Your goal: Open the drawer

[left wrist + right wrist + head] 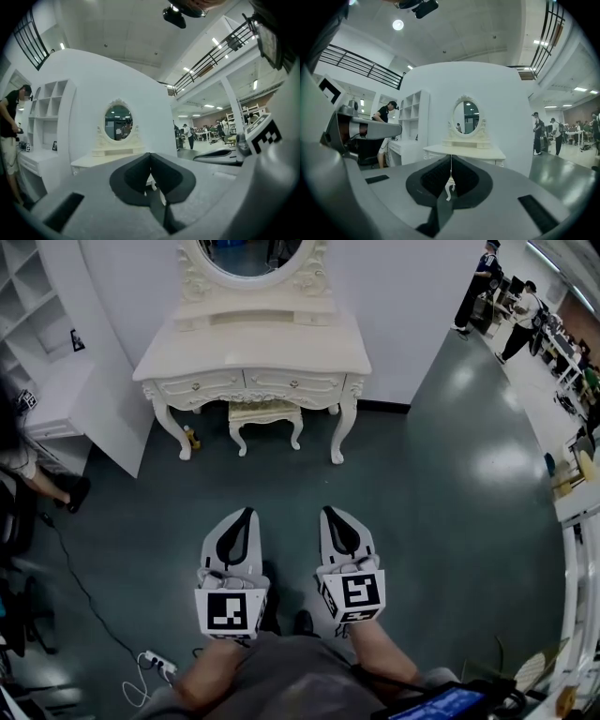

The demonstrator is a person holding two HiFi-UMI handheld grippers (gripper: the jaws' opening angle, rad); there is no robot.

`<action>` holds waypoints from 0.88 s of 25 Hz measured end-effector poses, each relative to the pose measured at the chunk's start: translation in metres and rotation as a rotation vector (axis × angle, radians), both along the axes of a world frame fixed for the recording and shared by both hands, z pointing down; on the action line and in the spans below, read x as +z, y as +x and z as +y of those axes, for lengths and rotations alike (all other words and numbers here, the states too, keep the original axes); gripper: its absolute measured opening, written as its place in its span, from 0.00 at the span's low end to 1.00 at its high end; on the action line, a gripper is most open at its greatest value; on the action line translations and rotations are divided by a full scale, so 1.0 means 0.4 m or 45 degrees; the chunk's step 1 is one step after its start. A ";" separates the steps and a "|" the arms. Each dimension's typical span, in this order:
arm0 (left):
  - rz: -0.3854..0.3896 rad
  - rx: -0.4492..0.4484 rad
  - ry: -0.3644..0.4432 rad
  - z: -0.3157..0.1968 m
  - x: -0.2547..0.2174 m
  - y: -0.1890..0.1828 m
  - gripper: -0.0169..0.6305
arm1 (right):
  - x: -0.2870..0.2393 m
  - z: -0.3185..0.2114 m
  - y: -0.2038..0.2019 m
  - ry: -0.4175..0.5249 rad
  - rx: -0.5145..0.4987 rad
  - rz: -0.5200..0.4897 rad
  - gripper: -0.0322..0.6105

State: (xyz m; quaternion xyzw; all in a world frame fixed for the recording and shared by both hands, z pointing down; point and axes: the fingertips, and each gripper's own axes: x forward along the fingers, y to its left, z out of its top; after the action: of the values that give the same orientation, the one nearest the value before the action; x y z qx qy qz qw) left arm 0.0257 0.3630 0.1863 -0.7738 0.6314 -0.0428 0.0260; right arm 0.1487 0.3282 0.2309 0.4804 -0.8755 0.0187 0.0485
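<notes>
Left fingers (pixel 136 176) together, nothing between. Right fingers (pixel 436 177) together too, empty. In head view the left gripper (pixel 246 513) sits at 7 o'clock and the right gripper (pixel 329 512) at 5 o'clock, side by side over the dark floor (pixel 441 521), both pointing toward 12. White table (pixel 253 348) at 12 o'clock, well apart from both grippers. Its drawers (pixel 294 382) sit flush in the front, closed. Small stool (pixel 265 412) tucked under the table between its legs. Oval mirror (pixel 246 254) on top at the back. White shelf unit (pixel 37 329) at 10 o'clock. Power strip (pixel 156 664) on the floor at 7 o'clock. People (pixel 511 306) standing at 2 o'clock, far off.
</notes>
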 end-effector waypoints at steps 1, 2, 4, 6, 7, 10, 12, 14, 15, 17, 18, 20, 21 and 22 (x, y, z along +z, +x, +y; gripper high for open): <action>0.009 0.003 -0.004 -0.024 0.007 -0.009 0.05 | 0.007 -0.022 -0.007 -0.005 0.003 0.003 0.07; 0.015 0.010 -0.013 -0.048 0.013 -0.017 0.05 | 0.015 -0.046 -0.014 -0.013 0.008 0.003 0.07; 0.019 0.030 -0.041 -0.104 0.028 -0.034 0.05 | 0.029 -0.103 -0.032 -0.033 0.025 -0.001 0.07; 0.022 0.052 -0.064 -0.166 0.043 -0.056 0.05 | 0.042 -0.165 -0.057 -0.047 0.040 0.002 0.07; 0.023 0.062 -0.072 -0.199 0.050 -0.069 0.05 | 0.047 -0.197 -0.072 -0.052 0.045 0.005 0.07; 0.030 0.084 -0.091 -0.305 0.062 -0.117 0.05 | 0.057 -0.296 -0.118 -0.067 0.067 0.012 0.07; 0.028 0.103 -0.087 -0.369 0.060 -0.148 0.05 | 0.058 -0.356 -0.147 -0.073 0.089 0.017 0.07; 0.025 0.119 -0.086 -0.422 0.056 -0.176 0.05 | 0.052 -0.406 -0.173 -0.069 0.105 0.024 0.07; 0.029 0.125 -0.079 -0.447 0.051 -0.189 0.05 | 0.046 -0.429 -0.184 -0.062 0.113 0.025 0.07; 0.041 0.139 -0.050 -0.489 0.036 -0.212 0.05 | 0.030 -0.470 -0.203 -0.040 0.133 0.021 0.07; 0.040 0.147 -0.033 -0.506 0.027 -0.222 0.05 | 0.022 -0.487 -0.212 -0.027 0.142 0.020 0.07; 0.028 0.163 -0.007 -0.536 0.009 -0.239 0.05 | 0.002 -0.519 -0.226 -0.002 0.157 0.023 0.07; 0.026 0.169 0.002 -0.548 0.001 -0.245 0.05 | -0.010 -0.532 -0.230 0.011 0.164 0.025 0.07; 0.028 0.176 0.010 -0.559 -0.007 -0.249 0.05 | -0.023 -0.543 -0.232 0.024 0.173 0.027 0.07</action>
State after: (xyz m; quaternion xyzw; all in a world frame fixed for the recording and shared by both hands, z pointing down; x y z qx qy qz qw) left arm -0.0737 0.1392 0.1834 -0.8159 0.5769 -0.0300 0.0250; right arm 0.0558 0.1109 0.2215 0.5395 -0.8404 0.0087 0.0518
